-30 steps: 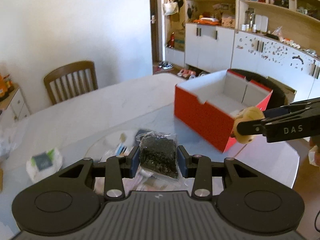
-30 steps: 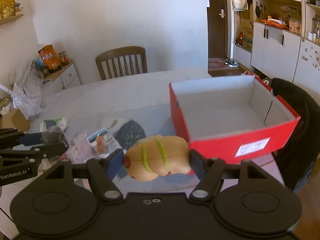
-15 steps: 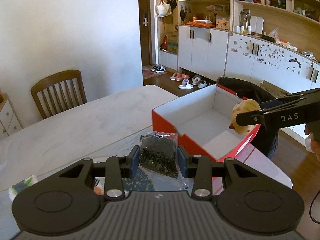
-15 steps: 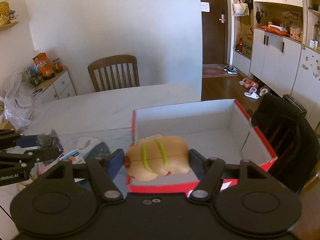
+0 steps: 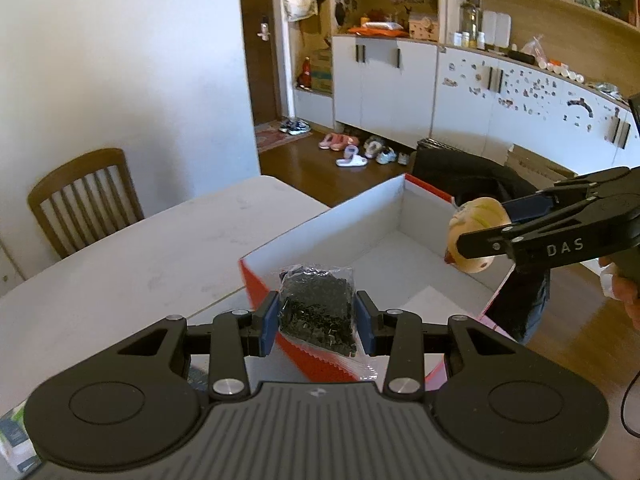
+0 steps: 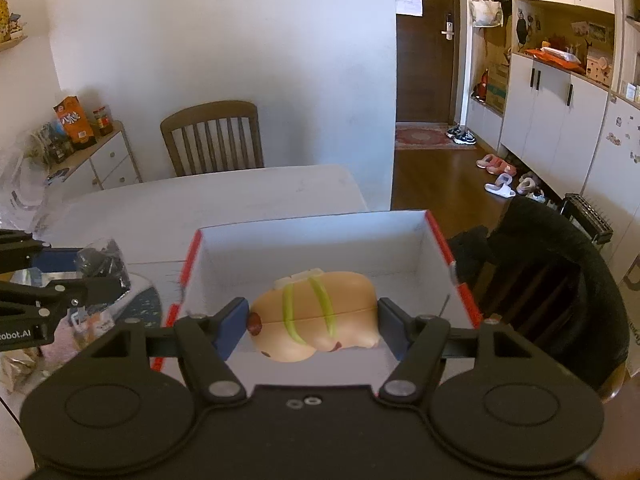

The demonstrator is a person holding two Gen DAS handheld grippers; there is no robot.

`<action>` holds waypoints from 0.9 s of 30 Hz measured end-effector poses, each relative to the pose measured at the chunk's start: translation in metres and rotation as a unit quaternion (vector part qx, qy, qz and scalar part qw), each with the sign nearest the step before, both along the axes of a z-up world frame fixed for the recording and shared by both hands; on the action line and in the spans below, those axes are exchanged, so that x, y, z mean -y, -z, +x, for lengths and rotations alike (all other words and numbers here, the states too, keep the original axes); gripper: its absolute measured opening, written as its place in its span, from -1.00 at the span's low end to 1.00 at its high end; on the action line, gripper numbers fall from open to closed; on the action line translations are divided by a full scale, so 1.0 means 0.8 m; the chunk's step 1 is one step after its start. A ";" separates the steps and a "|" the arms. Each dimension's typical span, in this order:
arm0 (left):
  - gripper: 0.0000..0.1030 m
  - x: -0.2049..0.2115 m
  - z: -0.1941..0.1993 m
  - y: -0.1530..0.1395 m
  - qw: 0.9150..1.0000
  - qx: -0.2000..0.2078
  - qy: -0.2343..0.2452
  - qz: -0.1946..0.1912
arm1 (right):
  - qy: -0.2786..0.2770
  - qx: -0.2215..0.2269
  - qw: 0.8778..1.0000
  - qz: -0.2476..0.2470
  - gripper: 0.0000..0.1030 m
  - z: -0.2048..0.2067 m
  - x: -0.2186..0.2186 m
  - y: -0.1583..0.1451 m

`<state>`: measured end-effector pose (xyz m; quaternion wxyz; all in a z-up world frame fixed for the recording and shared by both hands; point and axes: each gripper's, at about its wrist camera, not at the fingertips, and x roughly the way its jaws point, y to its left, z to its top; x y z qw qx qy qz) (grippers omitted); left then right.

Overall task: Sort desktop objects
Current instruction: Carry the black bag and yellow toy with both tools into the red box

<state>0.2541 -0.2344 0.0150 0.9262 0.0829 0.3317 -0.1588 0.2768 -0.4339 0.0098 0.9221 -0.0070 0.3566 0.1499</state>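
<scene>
A clear bag of dark bits (image 5: 316, 307) is hanging crumpled in the left gripper (image 5: 316, 322), jaws clamped on it over the red box's (image 5: 352, 216) near corner; the right gripper (image 6: 312, 322) is pinching a tan hot-dog toy (image 6: 316, 314), jaws half-spread, above the box. Releasing early is risking the bag landing on the rim and sliding onto the counter (image 5: 140, 264); the smooth toy could bounce out.

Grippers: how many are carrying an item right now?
2. The left gripper is shut on the bag of black bits at the red box's near edge; the right gripper is shut on the toy hot dog over the box.
</scene>
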 end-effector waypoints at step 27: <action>-0.26 0.096 0.149 0.116 0.984 -0.147 0.065 0.077 | -0.059 -0.085 0.992 -0.069 0.34 0.076 -0.008 0.088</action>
